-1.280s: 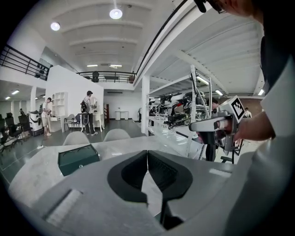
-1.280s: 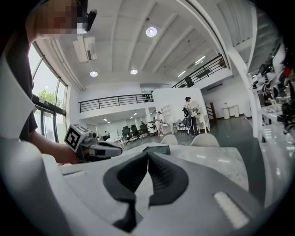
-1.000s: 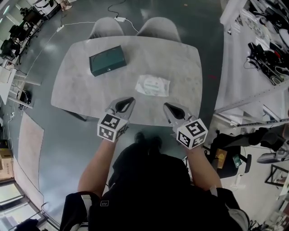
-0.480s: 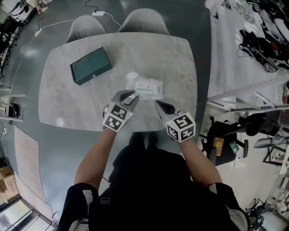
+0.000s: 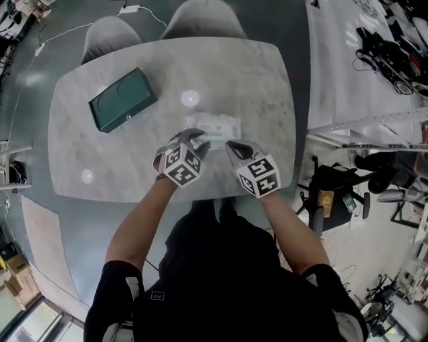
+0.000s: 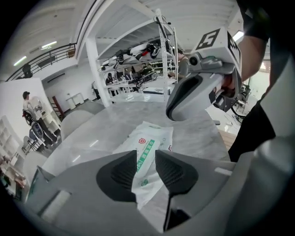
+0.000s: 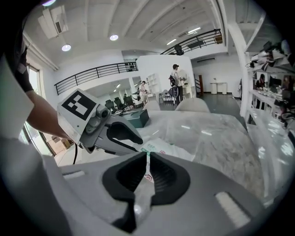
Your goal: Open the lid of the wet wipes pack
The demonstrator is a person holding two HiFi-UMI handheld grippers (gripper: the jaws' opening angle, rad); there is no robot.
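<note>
The white wet wipes pack (image 5: 219, 127) with green print lies flat on the marble table (image 5: 267, 73), lid closed. My left gripper (image 5: 195, 141) hangs just over the pack's near left end. Its jaws are opening, and the pack (image 6: 150, 138) shows through the gap, below them and untouched. My right gripper (image 5: 233, 146) hovers at the pack's near right side. In the right gripper view its tips (image 7: 147, 156) meet with nothing pinched, and the pack (image 7: 165, 147) lies just beyond. Each gripper sees the other: the right gripper (image 6: 184, 99), the left gripper (image 7: 120, 135).
A dark green box (image 5: 122, 100) lies at the table's far left, also visible as the green box (image 7: 136, 117) in the right gripper view. Two grey chairs (image 5: 200, 20) stand at the far edge. A cluttered white table (image 5: 361, 60) stands to the right.
Both grippers have come forward and down from the table's near edge to the pack. The left jaws, shut before, now stand apart.
</note>
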